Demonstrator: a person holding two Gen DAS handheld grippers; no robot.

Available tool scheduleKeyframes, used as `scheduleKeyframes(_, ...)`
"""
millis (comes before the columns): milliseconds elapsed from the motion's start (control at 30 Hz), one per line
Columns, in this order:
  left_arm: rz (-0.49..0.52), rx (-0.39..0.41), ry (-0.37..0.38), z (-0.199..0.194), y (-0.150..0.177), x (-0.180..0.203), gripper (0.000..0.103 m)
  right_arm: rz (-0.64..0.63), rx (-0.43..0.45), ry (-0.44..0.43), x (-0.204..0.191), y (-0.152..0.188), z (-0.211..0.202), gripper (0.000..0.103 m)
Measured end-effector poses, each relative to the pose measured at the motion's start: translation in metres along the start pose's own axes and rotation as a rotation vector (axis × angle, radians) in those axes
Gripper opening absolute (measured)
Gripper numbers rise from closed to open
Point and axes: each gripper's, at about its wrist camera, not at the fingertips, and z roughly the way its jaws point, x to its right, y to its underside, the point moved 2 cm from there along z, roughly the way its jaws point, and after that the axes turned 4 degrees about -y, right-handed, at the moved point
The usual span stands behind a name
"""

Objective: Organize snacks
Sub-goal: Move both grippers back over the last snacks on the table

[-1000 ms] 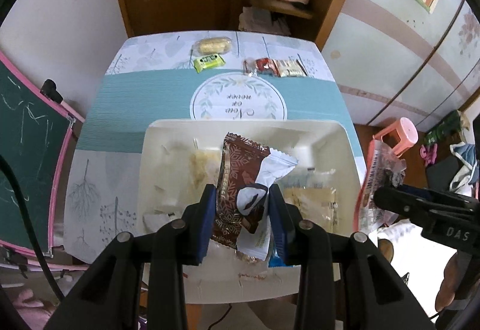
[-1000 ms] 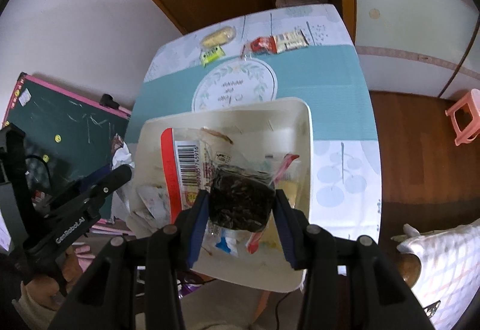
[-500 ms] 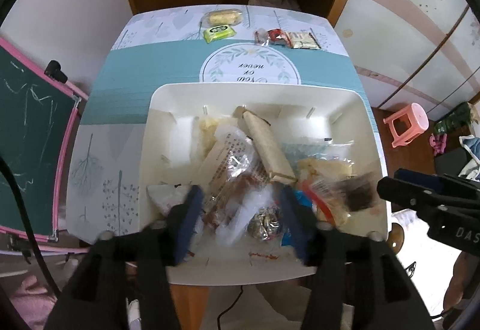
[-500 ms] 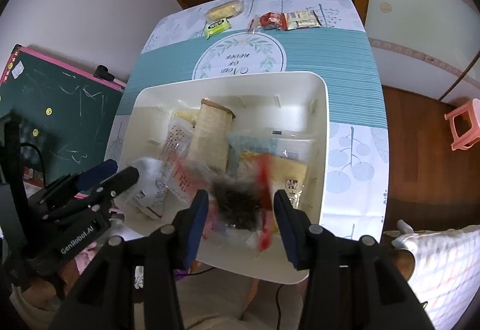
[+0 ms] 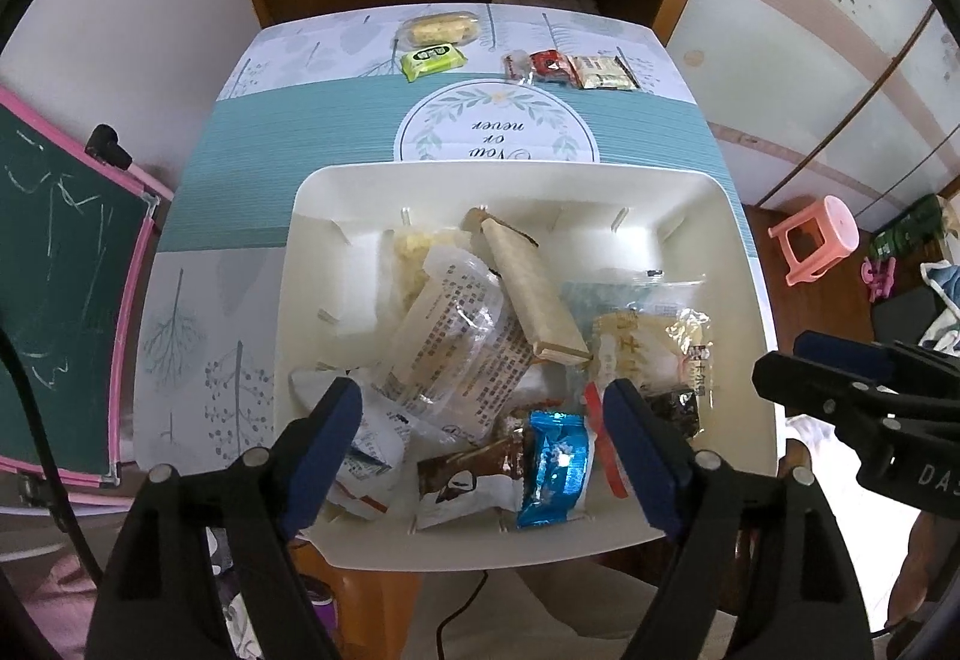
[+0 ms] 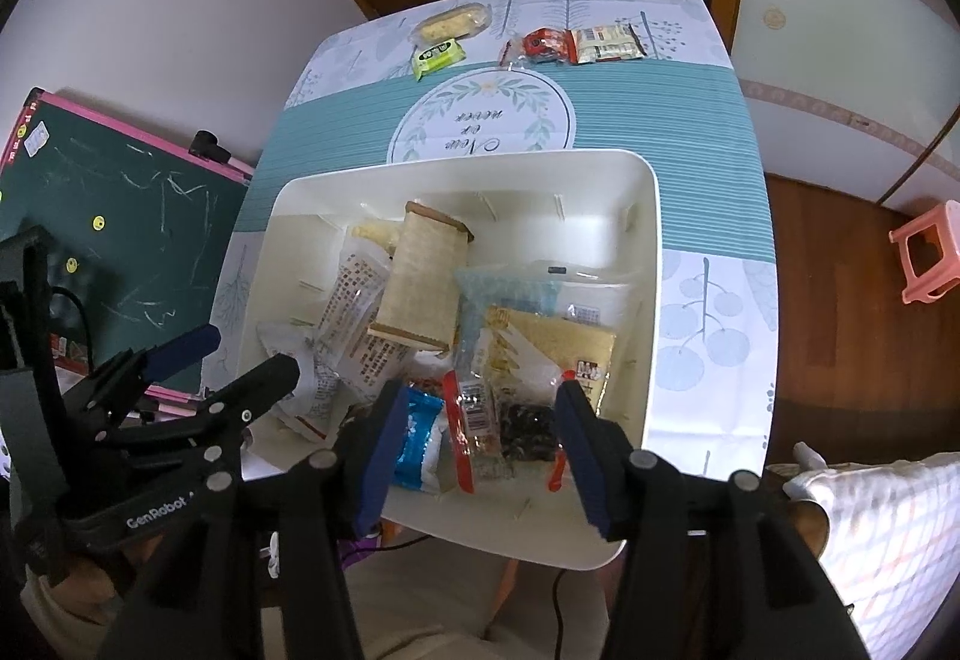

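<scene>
Nearest the cameras, above the white bin's near rim: left gripper with jaws spread wide, nothing between them. Right gripper likewise spread apart, empty, over the bin's near right corner.

Directly under the left gripper: brown-and-white chocolate wrapper lying flat, touching a blue foil packet on its right. Under the right gripper: clear bag with red edges and dark contents, just beside the blue foil packet.

Mid-bin: clear printed-text wrapper, partly overlapped by a long beige wafer pack lying diagonally, its far end toward the back wall. To the right, a yellow cracker packet over a pale blue-patterned bag. A pale yellow puffed snack sits behind the printed wrapper. Bin's far right part shows bare floor.

Beyond the bin: table with teal striped cloth and a round leaf emblem. At the far edge, two groups well apart from the bin: yellow cake in clear wrap touching a green packet; to their right, a red packet beside a beige packet.
</scene>
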Motion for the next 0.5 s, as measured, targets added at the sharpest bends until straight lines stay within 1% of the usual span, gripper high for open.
scheduleKeyframes(300,0.027,-0.009,0.000,0.0016,-0.0006,0.0033,0.082,0.009,-0.030,0.004,0.0025,0.0026,0.0049,0.052)
scheduleKeyframes(500,0.061,-0.008,-0.011,0.0024,-0.0072,0.0067,0.082,0.014,-0.039,0.008,0.0009,0.0033,0.0088,0.052)
